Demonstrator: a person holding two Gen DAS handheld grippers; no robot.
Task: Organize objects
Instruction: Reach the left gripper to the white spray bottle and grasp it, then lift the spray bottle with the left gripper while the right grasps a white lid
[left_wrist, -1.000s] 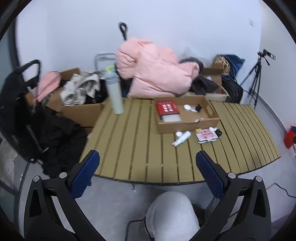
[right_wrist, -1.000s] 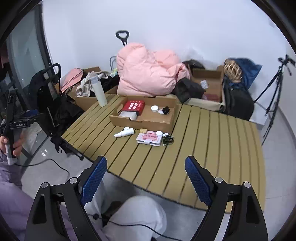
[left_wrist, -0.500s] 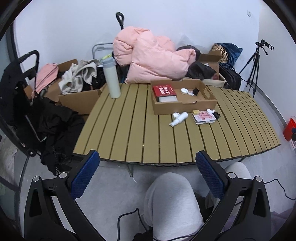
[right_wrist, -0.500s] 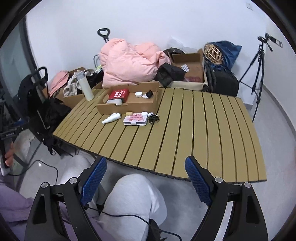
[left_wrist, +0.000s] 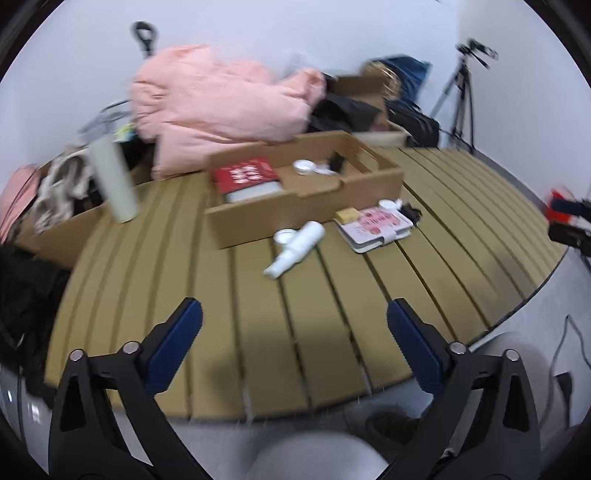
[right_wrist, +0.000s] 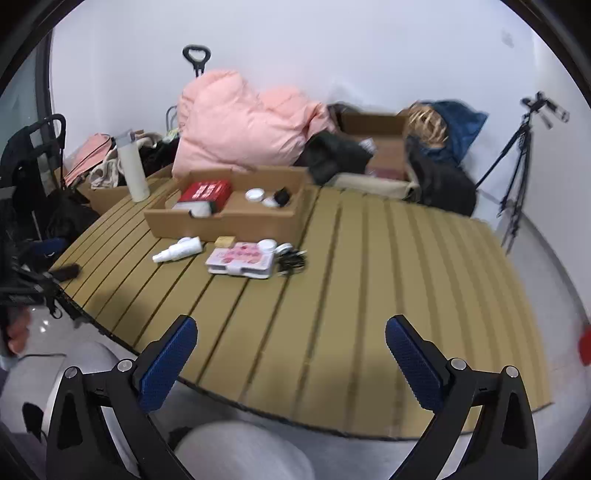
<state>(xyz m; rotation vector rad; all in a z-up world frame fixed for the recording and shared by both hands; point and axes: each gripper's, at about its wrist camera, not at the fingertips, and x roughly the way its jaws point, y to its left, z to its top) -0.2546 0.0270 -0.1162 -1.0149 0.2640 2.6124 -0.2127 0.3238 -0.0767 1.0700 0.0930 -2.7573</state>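
Note:
A cardboard tray (left_wrist: 303, 206) (right_wrist: 221, 221) stands on the slatted table (left_wrist: 258, 332) (right_wrist: 369, 295), holding a red book (left_wrist: 245, 173) (right_wrist: 205, 192), a white jar (left_wrist: 303, 167) and a small black item. In front of it lie a white spray bottle (left_wrist: 297, 246) (right_wrist: 179, 251), a pink notebook (left_wrist: 376, 223) (right_wrist: 242, 258), a small yellow block (left_wrist: 347, 215) (right_wrist: 224, 241), a white lid and black cords (right_wrist: 291, 258). My left gripper (left_wrist: 294, 325) is open and empty over the table's near edge. My right gripper (right_wrist: 290, 343) is open and empty, short of the objects.
A tall white bottle (left_wrist: 112, 181) (right_wrist: 131, 170) stands at the table's far left. A pink duvet (left_wrist: 221, 103) (right_wrist: 240, 129), boxes and bags pile up behind. A tripod (right_wrist: 517, 158) stands at the right. My knees are below the near edge.
Both grippers have moved forward and closer to the table; the tray and loose items now loom larger. Both stay open. Nothing on the table has moved.

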